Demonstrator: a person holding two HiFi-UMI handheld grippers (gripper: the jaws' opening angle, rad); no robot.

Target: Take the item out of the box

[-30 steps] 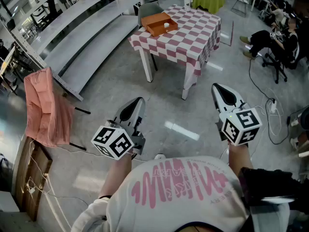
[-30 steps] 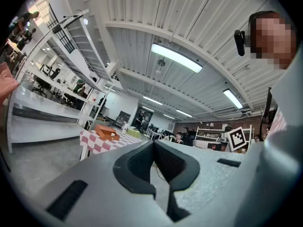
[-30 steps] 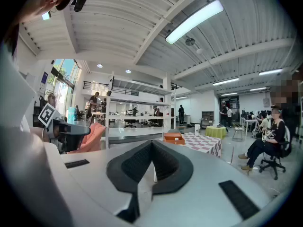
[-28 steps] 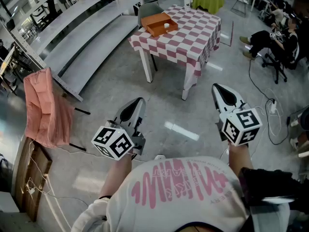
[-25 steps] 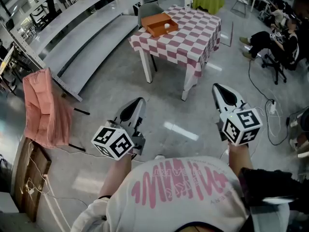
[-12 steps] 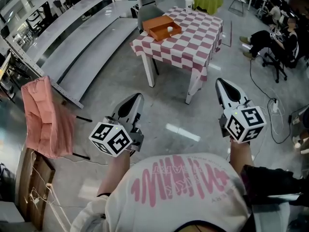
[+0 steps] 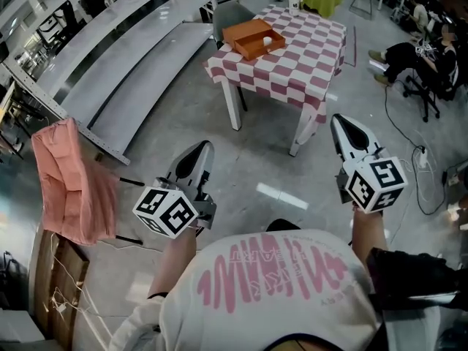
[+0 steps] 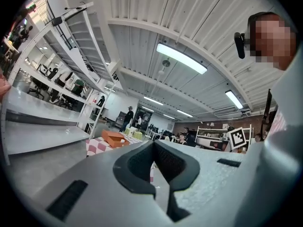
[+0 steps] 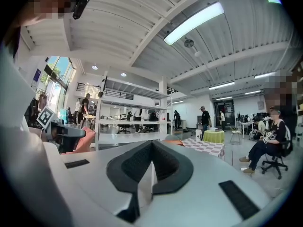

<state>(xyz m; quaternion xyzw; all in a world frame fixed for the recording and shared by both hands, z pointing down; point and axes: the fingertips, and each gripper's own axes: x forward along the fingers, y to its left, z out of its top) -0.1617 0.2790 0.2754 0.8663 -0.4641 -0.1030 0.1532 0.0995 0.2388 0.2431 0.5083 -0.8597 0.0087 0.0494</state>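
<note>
both empty, off the table
left gripper and right gripper pressed together; orange box holding white item on checkered table, 12 o'clock.

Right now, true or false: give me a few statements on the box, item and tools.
1. The box sits on the checked table. True.
2. The left tool holds the item. False: it is shut and empty, and the item lies in the box.
3. The right tool is open. False: it is shut, with nothing in it.
4. Both tools are over the floor, short of the table. True.
</note>
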